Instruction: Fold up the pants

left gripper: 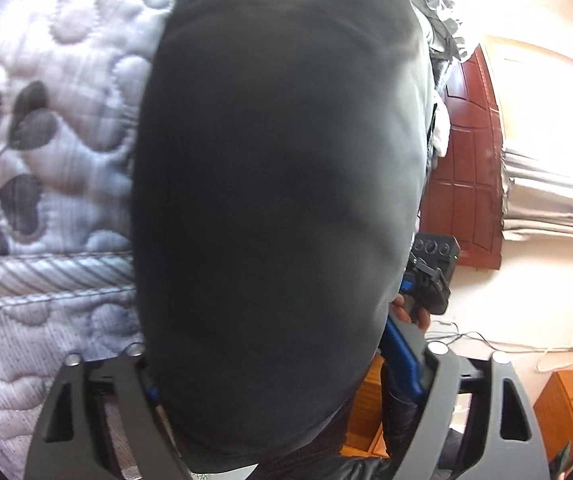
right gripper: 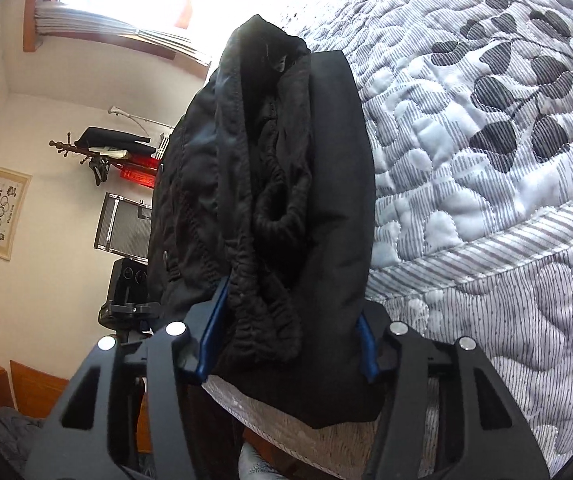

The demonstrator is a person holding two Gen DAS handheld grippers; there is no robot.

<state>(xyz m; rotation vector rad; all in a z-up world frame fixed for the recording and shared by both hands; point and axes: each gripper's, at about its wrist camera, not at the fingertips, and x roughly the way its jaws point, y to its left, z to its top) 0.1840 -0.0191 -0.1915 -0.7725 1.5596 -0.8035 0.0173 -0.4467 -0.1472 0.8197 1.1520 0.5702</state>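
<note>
Both hand-held grippers have black pants between their fingers. Right hand-held gripper (right gripper: 286, 354): blue pads pressed on the bunched waistband of the pants (right gripper: 270, 184), part-closed. Left hand-held gripper (left gripper: 286, 376): wide, smooth pant fabric fills the gap; can't tell if pads grip. Pants hang over the quilted bed (right gripper: 486, 160) edge.

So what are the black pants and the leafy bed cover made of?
The black pants look like thin, smooth woven cloth with a faint sheen, maybe a synthetic; the waistband is puckered like elastic. The bed cover looks like soft padded quilted fabric, matte: stitched lines puff it up around the printed grey leaves. The exact fibres cannot be told.
</note>
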